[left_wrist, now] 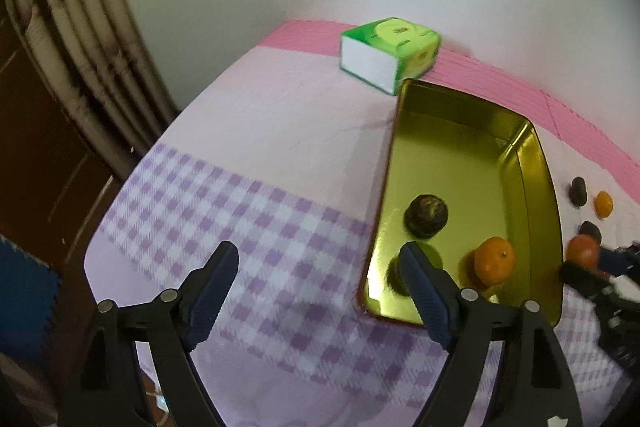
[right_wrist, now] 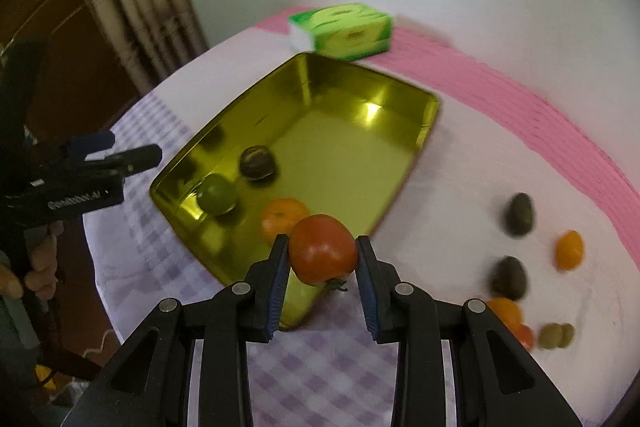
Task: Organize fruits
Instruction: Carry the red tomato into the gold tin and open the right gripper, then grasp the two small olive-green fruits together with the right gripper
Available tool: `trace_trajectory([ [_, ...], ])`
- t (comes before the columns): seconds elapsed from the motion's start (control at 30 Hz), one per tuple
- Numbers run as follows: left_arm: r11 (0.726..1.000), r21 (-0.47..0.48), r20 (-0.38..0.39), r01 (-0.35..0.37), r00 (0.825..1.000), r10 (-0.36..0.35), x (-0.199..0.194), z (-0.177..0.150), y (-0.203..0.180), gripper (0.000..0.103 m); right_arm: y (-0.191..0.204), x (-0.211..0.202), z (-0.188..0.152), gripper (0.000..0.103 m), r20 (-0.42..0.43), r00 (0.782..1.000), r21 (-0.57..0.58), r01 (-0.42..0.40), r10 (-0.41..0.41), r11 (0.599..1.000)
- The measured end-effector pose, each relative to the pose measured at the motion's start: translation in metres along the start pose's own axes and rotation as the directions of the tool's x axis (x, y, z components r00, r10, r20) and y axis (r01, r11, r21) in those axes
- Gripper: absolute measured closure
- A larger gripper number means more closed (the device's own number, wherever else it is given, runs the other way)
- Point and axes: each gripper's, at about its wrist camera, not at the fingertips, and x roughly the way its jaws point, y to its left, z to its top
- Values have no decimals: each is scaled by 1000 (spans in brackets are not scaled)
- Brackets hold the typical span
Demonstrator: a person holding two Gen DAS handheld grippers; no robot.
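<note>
A gold tin tray lies on the checked cloth. In it sit a dark round fruit, a green fruit and an orange. My right gripper is shut on a red tomato, held over the tray's near right corner. My left gripper is open with nothing between its fingers; it hangs over the cloth by the tray's left rim, and its right finger hides part of the green fruit. Several loose fruits lie right of the tray: two dark ones and a small orange.
A green tissue box stands just behind the tray near the white wall. A curtain hangs past the table's left edge. More small fruits lie at the near right. A person's hand holds the left gripper.
</note>
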Motion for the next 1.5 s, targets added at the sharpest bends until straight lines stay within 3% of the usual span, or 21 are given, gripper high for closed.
trace_trajectory([
  [0.27, 998, -60, -5, -1, 1000, 1, 2, 3, 14, 23, 16, 29, 3, 70, -48, 999, -43, 7, -9, 999],
  [1.0, 999, -49, -17, -1, 1000, 0, 6, 0, 13, 21, 24, 49, 5, 69, -61, 998, -27, 18, -20, 999],
  [1.3, 999, -33, -5, 1, 1000, -2, 5, 1, 9, 21, 4, 14, 5, 69, 22, 1000, 41, 2, -3, 999],
  [1.5, 1000, -13, 3, -3, 1000, 3, 3, 1, 5, 21, -48, -23, -12, 69, 65, 993, 125, 89, -98, 988],
])
